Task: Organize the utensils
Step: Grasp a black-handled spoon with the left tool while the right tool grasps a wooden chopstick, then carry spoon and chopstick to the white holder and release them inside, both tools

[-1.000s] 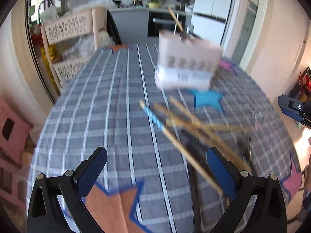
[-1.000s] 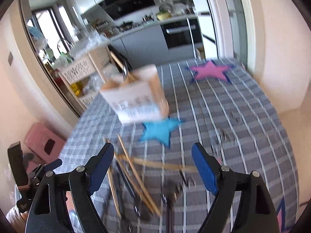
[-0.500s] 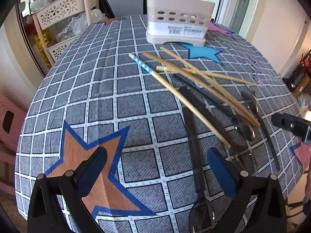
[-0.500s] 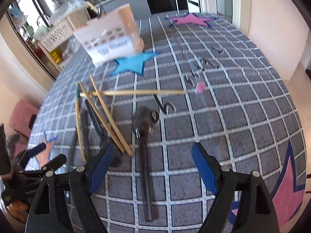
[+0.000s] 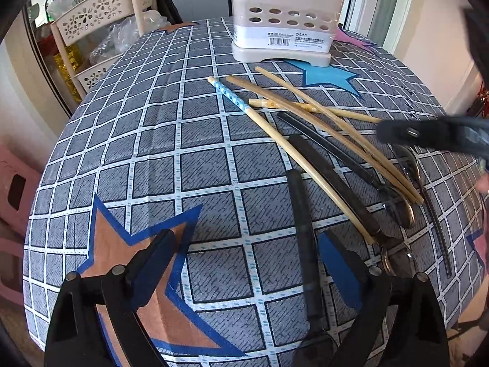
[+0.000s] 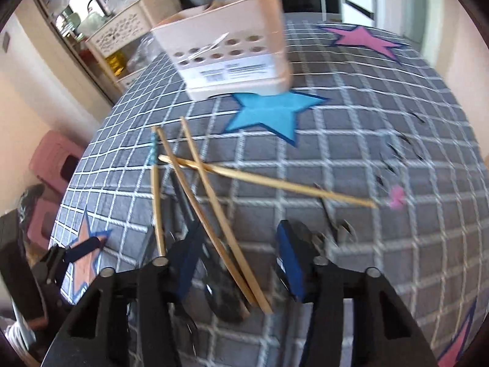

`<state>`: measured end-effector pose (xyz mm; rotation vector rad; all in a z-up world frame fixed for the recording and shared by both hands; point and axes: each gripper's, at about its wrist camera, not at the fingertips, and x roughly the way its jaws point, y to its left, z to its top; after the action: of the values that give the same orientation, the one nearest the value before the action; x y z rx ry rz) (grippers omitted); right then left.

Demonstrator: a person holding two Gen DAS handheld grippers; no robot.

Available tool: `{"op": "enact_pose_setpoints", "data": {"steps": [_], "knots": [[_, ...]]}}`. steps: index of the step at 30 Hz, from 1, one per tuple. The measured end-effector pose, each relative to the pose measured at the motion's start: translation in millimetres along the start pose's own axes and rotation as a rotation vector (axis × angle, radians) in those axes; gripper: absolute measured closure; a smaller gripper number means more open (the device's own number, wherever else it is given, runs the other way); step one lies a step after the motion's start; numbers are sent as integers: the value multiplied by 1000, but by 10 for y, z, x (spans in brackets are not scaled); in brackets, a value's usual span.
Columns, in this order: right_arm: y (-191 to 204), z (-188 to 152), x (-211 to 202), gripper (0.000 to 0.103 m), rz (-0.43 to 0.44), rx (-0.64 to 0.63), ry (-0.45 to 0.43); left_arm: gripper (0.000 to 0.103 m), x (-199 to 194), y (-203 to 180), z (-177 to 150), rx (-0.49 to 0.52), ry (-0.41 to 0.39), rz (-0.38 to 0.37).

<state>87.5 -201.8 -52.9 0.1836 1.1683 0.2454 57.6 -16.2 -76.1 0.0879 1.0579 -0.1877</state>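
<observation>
In your left wrist view, your left gripper hangs low over the checked tablecloth with its jaws spread wide and nothing between the pads; a black-handled utensil lies on the cloth in the gap, untouched. Past it, 4 bamboo chopsticks lie crossed beside more dark-handled cutlery. The pink utensil holder stands upright at the far end, next to a blue star. Your right gripper shows as a dark blur at the right edge.

In your right wrist view, your right gripper sits partly open just above the pile, 2 chopsticks running between its pads, not pinched. The holder stands beyond the blue star. Your left gripper shows at the far left.
</observation>
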Motion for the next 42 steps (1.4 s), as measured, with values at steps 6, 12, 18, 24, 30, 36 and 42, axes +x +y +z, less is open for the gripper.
{"op": "enact_pose_setpoints", "data": {"steps": [6, 12, 18, 24, 30, 36, 42], "knots": [[175, 192, 287, 69, -4, -64, 66, 0, -6, -19, 18, 19, 10, -11], [378, 345, 412, 76, -16, -155, 111, 0, -3, -55, 61, 36, 45, -16], [485, 410, 539, 83, -54, -206, 170, 0, 25, -54, 113, 59, 101, -29], [496, 421, 561, 97, -90, -230, 169, 11, 0, -129, 125, 111, 118, -54], [399, 387, 321, 97, -59, -194, 110, 57, -32, -266, 148, 189, 125, -102], [320, 347, 17, 97, -21, -157, 33, 59, -92, -144, 107, 143, 84, -186], [247, 303, -255, 97, 25, -113, -41, 59, -311, 1, 85, 75, -33, -264]]}}
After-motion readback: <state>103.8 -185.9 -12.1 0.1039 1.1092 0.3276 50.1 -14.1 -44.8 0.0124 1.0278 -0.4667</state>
